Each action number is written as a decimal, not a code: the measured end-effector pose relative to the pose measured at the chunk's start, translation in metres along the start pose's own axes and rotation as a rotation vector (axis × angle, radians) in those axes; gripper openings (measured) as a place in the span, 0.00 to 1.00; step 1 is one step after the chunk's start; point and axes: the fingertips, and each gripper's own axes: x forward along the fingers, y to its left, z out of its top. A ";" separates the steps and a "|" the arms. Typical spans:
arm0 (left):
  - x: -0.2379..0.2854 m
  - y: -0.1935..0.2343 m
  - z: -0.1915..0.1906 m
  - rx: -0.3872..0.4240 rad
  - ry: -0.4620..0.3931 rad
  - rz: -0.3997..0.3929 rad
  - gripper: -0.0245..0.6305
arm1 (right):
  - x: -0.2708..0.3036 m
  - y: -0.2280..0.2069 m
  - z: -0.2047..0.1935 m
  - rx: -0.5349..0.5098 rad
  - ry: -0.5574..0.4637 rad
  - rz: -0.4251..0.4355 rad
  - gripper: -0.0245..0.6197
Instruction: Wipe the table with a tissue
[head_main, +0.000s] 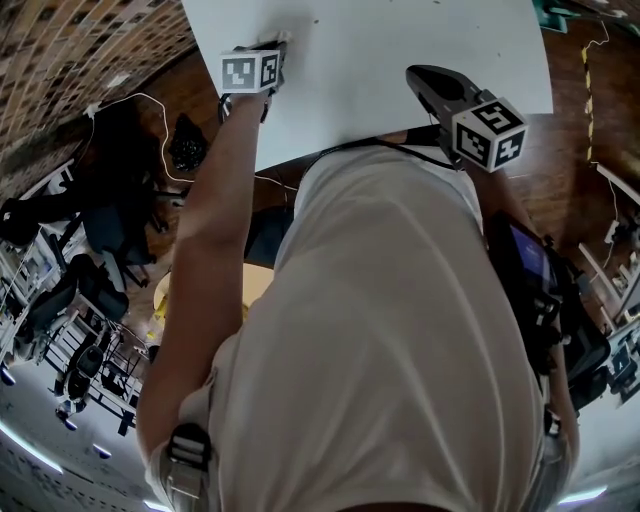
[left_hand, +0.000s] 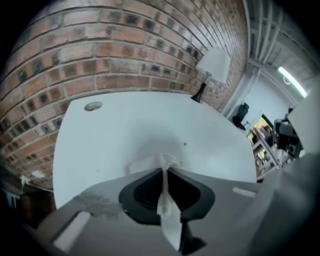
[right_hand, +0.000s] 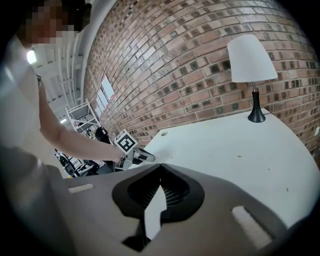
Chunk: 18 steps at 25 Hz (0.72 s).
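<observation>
Tissue (left_hand: 168, 200) in left gripper (left_hand: 164, 170), arm (head_main: 215, 200) outstretched

This looks like a lab or workshop hall. Beyond the left tongs (left_hand: 164, 167) a white bench (left_hand: 125, 125) with a table lamp (left_hand: 212, 67) meets a bare brick wall (left_hand: 100, 50). To their right are strip lights (left_hand: 292, 82), an office chair (left_hand: 243, 111) and cluttered shelving (left_hand: 265, 145). Cables (head_main: 130, 100) trail over the wooden floor (head_main: 570, 130).

White table (left_hand: 125, 130) with a lamp (left_hand: 214, 65), a round grommet (left_hand: 93, 106), a tissue (left_hand: 167, 161).
</observation>
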 end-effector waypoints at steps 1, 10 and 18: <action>-0.007 0.005 0.003 -0.054 -0.044 0.012 0.09 | -0.001 -0.001 0.002 -0.003 -0.005 0.004 0.05; -0.093 0.066 -0.006 -0.209 -0.283 0.206 0.09 | 0.000 -0.015 0.004 -0.016 -0.001 0.055 0.05; -0.081 0.010 -0.031 -0.187 -0.242 0.197 0.09 | 0.000 -0.026 0.014 -0.021 0.003 0.109 0.05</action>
